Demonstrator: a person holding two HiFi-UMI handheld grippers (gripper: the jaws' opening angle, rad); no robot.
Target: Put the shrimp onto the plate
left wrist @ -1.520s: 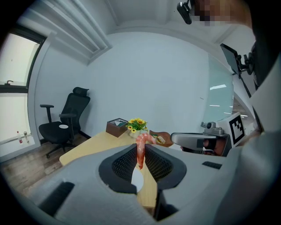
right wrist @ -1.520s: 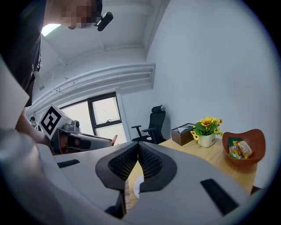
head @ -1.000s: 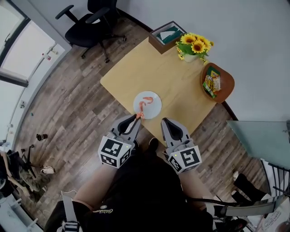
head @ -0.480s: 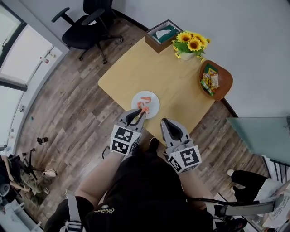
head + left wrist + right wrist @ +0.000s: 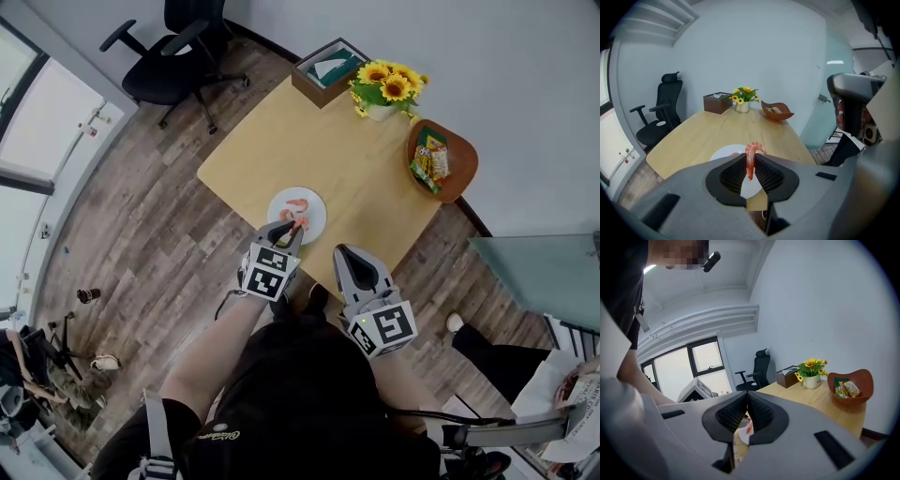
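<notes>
1. The left tongs [image 5: 289,231] had moved forward in the last second. Their tips had been at the near rim of the plate [image 5: 315,210], then just across it, and now they hung over the plate's near part
2. They stayed pinched on the shrimp [image 5: 749,161], gripping it around mid-body. The curled end stood above the jaws and the thin end hung below, and in the left gripper view the white of the plate showed directly underneath
3. The plate had not shifted on the table [image 5: 356,155]. It sat close to the table's edge nearest the person, and an other shrimp [image 5: 298,202] lay further in on it, apart from the held one
4. The right tongs [image 5: 343,251] had stayed put by the table's near corner, just beside the left ones. They were pressed together with nothing between them
5. Judged from this, the carry looked finished and the shrimp was above its target but not yet released. No view settled whether it already touched the plate
6. What seemed left was a short lowering and a spreading of the left jaws. Because the shrimp hung nearer the near rim than the centre, a release from height might have let it roll toward the table's edge
</notes>
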